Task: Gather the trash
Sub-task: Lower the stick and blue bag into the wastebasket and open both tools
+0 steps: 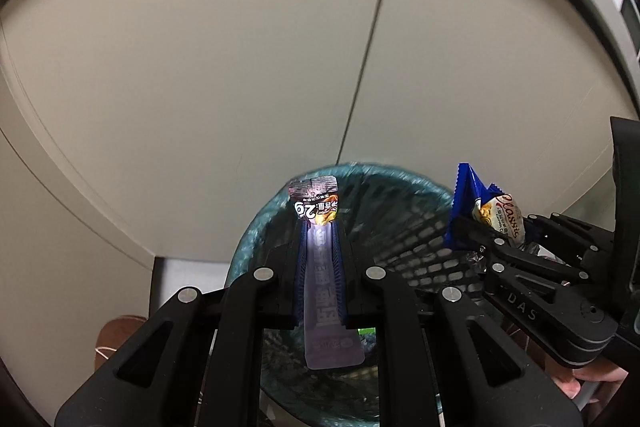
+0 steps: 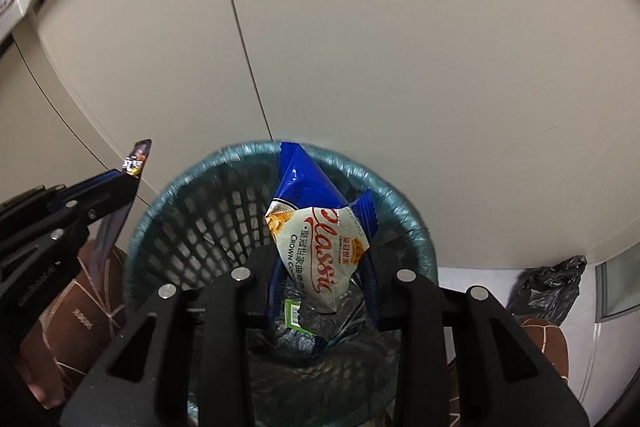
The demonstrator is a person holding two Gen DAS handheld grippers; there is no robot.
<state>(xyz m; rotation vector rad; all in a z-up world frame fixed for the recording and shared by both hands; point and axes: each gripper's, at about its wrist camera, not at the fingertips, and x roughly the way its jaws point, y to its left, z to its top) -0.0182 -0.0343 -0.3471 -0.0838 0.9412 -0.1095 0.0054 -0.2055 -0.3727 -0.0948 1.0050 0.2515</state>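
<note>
My left gripper (image 1: 320,251) is shut on a long purple snack wrapper (image 1: 320,267) and holds it upright over the teal mesh wastebasket (image 1: 404,227). My right gripper (image 2: 322,267) is shut on a blue and white cookie wrapper (image 2: 316,227) and holds it above the same wastebasket (image 2: 192,219). The right gripper (image 1: 480,239) with the cookie wrapper (image 1: 488,215) shows at the right of the left wrist view. The left gripper (image 2: 128,179) with the purple wrapper (image 2: 138,157) shows at the left of the right wrist view. Trash with a green label (image 2: 294,313) lies inside the basket.
The basket stands against a beige cabinet (image 2: 400,47) with a vertical door seam. A brown patterned ball (image 2: 80,307) lies left of the basket and another (image 2: 540,343) to the right. A black plastic bag (image 2: 552,287) sits on the floor at the right.
</note>
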